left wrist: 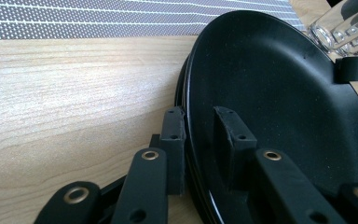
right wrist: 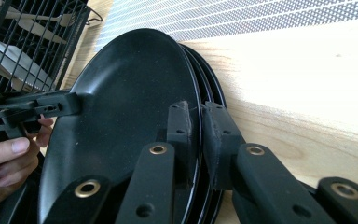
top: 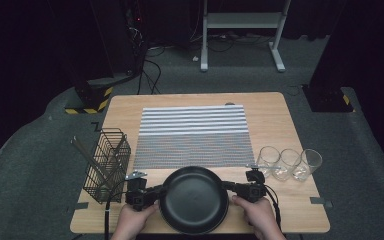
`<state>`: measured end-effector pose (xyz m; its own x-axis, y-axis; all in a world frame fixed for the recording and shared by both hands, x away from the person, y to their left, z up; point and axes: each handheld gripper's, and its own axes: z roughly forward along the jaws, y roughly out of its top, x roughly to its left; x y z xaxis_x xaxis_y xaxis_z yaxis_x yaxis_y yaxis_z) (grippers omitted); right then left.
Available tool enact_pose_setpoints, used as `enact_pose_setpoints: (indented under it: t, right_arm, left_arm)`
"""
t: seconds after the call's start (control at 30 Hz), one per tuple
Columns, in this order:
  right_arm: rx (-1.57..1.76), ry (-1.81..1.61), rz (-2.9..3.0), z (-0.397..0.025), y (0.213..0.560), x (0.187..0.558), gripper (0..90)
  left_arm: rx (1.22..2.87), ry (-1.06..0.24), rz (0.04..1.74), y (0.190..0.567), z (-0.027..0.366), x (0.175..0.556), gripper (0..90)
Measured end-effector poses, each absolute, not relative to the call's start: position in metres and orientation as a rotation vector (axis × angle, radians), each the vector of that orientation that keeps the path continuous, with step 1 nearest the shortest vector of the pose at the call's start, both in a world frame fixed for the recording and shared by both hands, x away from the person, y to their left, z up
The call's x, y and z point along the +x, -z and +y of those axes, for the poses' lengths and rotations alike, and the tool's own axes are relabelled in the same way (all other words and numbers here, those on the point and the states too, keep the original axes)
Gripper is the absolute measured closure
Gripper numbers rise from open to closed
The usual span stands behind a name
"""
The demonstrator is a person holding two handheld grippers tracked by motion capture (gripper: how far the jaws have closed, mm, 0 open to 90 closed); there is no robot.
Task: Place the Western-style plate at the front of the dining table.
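Note:
A stack of black plates (top: pixel 194 200) sits at the front middle of the wooden table (top: pixel 275 115). My left gripper (top: pixel 157 192) is shut on the left rim of the top plate (left wrist: pixel 279 93), one jaw inside the dish and one outside. My right gripper (top: pixel 228 187) is shut on the opposite rim, its jaws close together over the edge of the plate (right wrist: pixel 126 102). In the left gripper view my left gripper (left wrist: pixel 203 144) clamps the rim, and in the right gripper view my right gripper (right wrist: pixel 199 140) does the same. Lower plate rims show just beneath.
A black wire basket (top: pixel 107 165) holding wooden utensils stands at the left, close to my left hand. A striped and dotted placemat (top: pixel 192 135) lies behind the plates. Three clear glasses (top: pixel 290 162) stand in a row at the right, near my right gripper.

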<state>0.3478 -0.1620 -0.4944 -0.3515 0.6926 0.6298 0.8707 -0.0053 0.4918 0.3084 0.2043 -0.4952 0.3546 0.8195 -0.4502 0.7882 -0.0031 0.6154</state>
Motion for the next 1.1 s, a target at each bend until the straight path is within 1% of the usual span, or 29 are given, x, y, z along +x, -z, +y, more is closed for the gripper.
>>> enact_pose_setpoints:
  t: [0.5, 0.63, 0.83, 1.1]
  right_arm:
    - [-1.664, 1.287, -2.072, -0.152, 0.495, 0.35, 82.8]
    - [-1.658, 1.289, -2.077, -0.15, 0.494, 0.35, 84.3]
    - [-1.642, 1.296, -2.088, -0.144, 0.493, 0.35, 84.2]
    - [-1.629, 1.27, -2.131, -0.138, 0.496, 0.349, 83.8]
  left_arm:
    - [1.768, -0.044, 1.422, 0.495, 0.209, 0.308, 74.2]
    - [1.761, -0.066, 1.426, 0.491, 0.21, 0.308, 74.9]
    - [1.751, -0.095, 1.437, 0.483, 0.216, 0.309, 76.3]
    - [1.737, -0.097, 1.441, 0.487, 0.218, 0.309, 76.2]
